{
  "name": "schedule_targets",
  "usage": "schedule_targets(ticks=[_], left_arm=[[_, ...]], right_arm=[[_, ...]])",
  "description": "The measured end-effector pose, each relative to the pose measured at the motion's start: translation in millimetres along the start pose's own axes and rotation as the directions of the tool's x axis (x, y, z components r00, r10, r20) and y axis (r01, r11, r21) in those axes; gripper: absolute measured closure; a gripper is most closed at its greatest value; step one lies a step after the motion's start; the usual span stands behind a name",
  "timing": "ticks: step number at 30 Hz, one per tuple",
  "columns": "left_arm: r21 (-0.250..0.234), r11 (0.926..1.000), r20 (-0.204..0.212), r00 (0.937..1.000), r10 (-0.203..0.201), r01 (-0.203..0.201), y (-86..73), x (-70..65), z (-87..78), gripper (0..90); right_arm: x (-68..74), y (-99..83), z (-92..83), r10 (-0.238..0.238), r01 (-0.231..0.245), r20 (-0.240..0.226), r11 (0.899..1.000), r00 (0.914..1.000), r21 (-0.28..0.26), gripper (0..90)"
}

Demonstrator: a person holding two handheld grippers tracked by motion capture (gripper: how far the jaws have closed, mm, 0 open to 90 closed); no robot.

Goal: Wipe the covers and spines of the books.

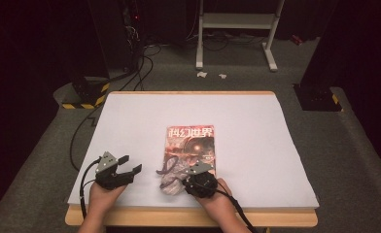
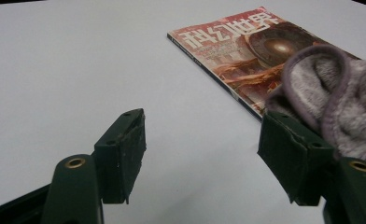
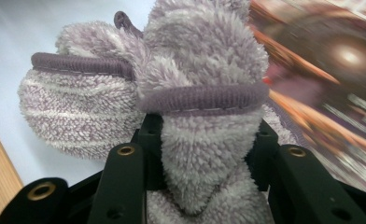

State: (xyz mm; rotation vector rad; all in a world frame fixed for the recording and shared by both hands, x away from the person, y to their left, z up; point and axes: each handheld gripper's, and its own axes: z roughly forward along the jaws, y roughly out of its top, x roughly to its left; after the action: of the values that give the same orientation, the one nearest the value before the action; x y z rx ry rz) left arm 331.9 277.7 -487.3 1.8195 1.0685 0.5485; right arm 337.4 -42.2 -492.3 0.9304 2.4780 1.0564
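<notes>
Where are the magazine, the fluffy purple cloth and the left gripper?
magazine (image 1: 191, 141): high view, upper cover.
fluffy purple cloth (image 3: 204, 154): right gripper view, fold clamped between jaws.
left gripper (image 1: 130, 164): high view, between open fingertips.

On the white bench (image 1: 256, 160), a magazine (image 1: 191, 143) lies at centre. The right gripper (image 1: 181, 175), at its 6 o'clock, grips a lilac cloth (image 1: 171, 180) touching its near edge. The left gripper (image 1: 128, 165), at 8 o'clock, holds its fingers apart, empty.

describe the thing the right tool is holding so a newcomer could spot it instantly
On the white-covered table, find the red magazine near its middle. At the magazine's near left corner, clamped in the right tool, is a fluffy lilac-grey cloth. Its darker purple edging and soft pile set it apart from the flat, glossy magazine.
</notes>
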Motion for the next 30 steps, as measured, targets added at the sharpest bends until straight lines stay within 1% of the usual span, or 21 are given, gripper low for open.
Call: schedule_targets(ticks=[5, 9, 14, 17, 18, 20, 25, 30], left_arm=[[0.005, 1.0, 0.002, 1.0, 0.0, 0.0, 0.0, -1.0, 0.8, 32.2], [0.007, 1.0, 0.003, 1.0, 0.002, -0.002, -0.4, -1.8, 1.9, 32.3], [0.01, 0.9999, 0.005, 0.9999, 0.009, -0.009, 0.1, -2.9, 3.1, 32.3], [0.007, 0.9999, 0.007, 0.9999, 0.007, -0.007, 0.4, -4.1, 2.5, 32.2], [0.007, 0.9999, 0.008, 0.9999, 0.008, -0.008, 0.4, -4.2, 2.3, 32.3], [0.008, 0.9999, 0.007, 0.9999, 0.009, -0.009, 0.3, -4.2, 2.0, 32.2], [0.016, 0.9998, 0.001, 1.0, 0.009, -0.009, -1.9, -4.5, 0.8, 32.3], [0.021, 0.9997, -0.01, 0.9999, 0.008, -0.008, -5.0, -4.8, -3.0, 32.3]], right_arm=[[-16.3, -18.7, -20.1, 0.038, -0.038, 0.036, 0.999, 0.9986, 0.002, 60.3], [-27.2, -31.0, -33.0, 0.055, -0.055, 0.063, 0.998, 0.9965, 0.0, 60.3], [-39.2, -46.5, -47.3, 0.088, -0.086, 0.092, 0.996, 0.9919, -0.019, 60.3], [-46.5, -54.8, -53.6, 0.118, -0.115, 0.098, 0.993, 0.9882, -0.034, 60.4], [-49.5, -56.3, -55.4, 0.131, -0.129, 0.094, 0.991, 0.9869, -0.033, 60.4], [-53.3, -57.1, -56.3, 0.138, -0.136, 0.092, 0.99, 0.9861, -0.033, 60.4], [-53.5, -55.4, -56.7, 0.132, -0.129, 0.089, 0.991, 0.9873, -0.039, 61.1], [-56.3, -49.0, -59.6, 0.15, -0.143, 0.102, 0.987, 0.9834, -0.08, 61.6]])
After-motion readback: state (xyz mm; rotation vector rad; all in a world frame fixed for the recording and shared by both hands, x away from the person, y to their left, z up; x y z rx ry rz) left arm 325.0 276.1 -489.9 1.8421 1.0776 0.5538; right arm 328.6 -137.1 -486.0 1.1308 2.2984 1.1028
